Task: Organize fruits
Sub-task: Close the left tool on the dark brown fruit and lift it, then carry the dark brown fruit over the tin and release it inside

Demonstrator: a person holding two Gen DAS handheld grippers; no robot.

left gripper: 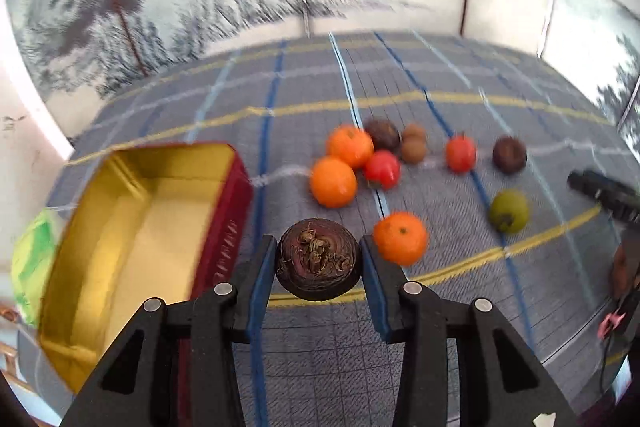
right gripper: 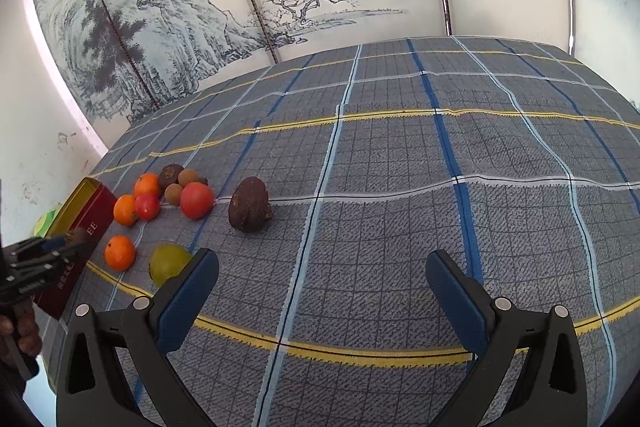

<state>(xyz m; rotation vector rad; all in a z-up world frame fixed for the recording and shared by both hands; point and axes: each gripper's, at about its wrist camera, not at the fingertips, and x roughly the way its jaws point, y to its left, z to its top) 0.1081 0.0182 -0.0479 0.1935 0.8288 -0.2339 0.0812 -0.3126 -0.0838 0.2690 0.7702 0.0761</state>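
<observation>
My left gripper is shut on a dark brown round fruit, held above the cloth just right of an open red tin with a gold inside. Beyond it lie loose fruits: three oranges, two red fruits, a green fruit and several brown ones. My right gripper is open and empty above the checked cloth. In its view the left gripper is at the far left by the red tin, and a large brown fruit lies ahead.
A grey checked tablecloth covers the table. A painted landscape screen stands behind it. A green object lies left of the tin. The green fruit is close to my right gripper's left finger.
</observation>
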